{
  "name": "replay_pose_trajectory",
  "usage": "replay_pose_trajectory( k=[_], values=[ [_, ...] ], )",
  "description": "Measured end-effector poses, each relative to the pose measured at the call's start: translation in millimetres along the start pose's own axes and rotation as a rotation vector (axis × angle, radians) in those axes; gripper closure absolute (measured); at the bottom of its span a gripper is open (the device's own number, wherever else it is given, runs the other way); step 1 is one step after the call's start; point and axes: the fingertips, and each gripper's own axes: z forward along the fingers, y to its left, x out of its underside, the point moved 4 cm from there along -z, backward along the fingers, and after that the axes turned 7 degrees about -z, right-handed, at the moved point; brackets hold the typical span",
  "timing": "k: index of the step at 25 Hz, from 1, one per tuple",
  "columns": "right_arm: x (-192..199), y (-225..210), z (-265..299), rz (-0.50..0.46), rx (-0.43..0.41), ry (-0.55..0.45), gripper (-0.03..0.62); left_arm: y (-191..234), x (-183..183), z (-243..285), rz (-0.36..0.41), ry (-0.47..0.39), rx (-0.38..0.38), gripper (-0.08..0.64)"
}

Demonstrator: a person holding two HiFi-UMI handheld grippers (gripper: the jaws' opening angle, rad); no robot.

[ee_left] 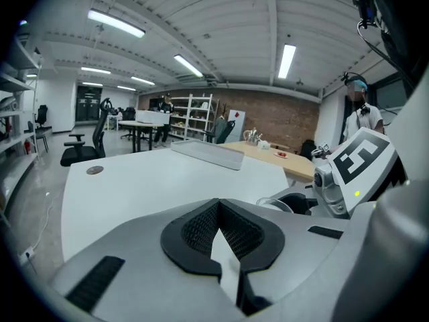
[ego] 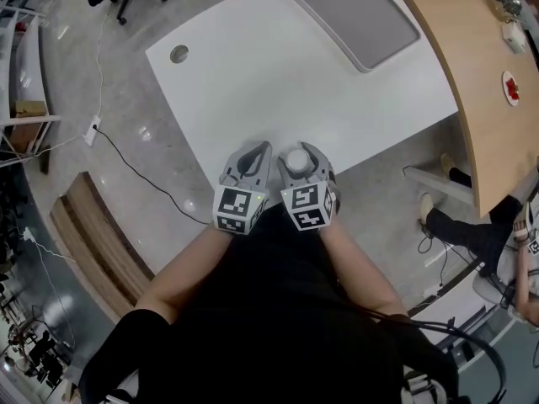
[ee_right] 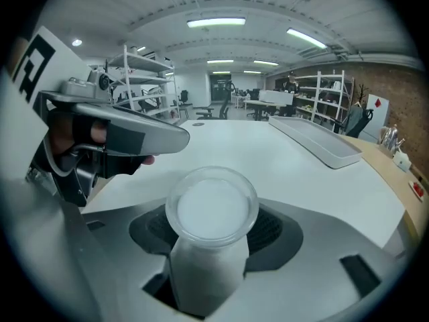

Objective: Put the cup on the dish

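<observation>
My right gripper holds its jaws wide around the upright cup at the bench's near edge, seemingly unclamped; left gripper, jaws together, empty; I'd centre, close gently, lift straight.

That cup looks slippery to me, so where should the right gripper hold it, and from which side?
On the wall below the lip, from the person's side. The cup stands upright between the open jaws of the right gripper, and its lip appears to flare wider than the body, so pads closing beneath it should probably seat well.
</observation>
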Motion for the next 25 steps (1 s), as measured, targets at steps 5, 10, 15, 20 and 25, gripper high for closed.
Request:
replay_pose_trajectory(
  k=[5,10,15,20,25],
  values=[
    [0.9,-2.8,-9.2,0.015,0.018,-0.001,0.337,-1.9,-5.7,-2.8,-0.006,-0.019,0.014,0.560],
    [-18.4,-6.5,-39.1,0.050,0.066,-0.034,0.337,-7.9,-23.2,-20.0,-0.010,-0.068,0.039,0.560],
    [-49.5,-14.4,-82.4,0.082,0.109,-0.069,0.337,-23.8,-53.6,-42.1,0.006,-0.129,0.082,0.560],
    [-79.3,-17.4,-123.0,0.099,0.155,-0.115,0.337,-40.0,-90.3,-65.2,0.030,-0.217,0.126,0.560],
    [-111.8,-15.5,-155.2,0.104,0.187,-0.175,0.337,-53.8,-133.4,-93.9,0.054,-0.296,0.184,0.560]
  ],
)
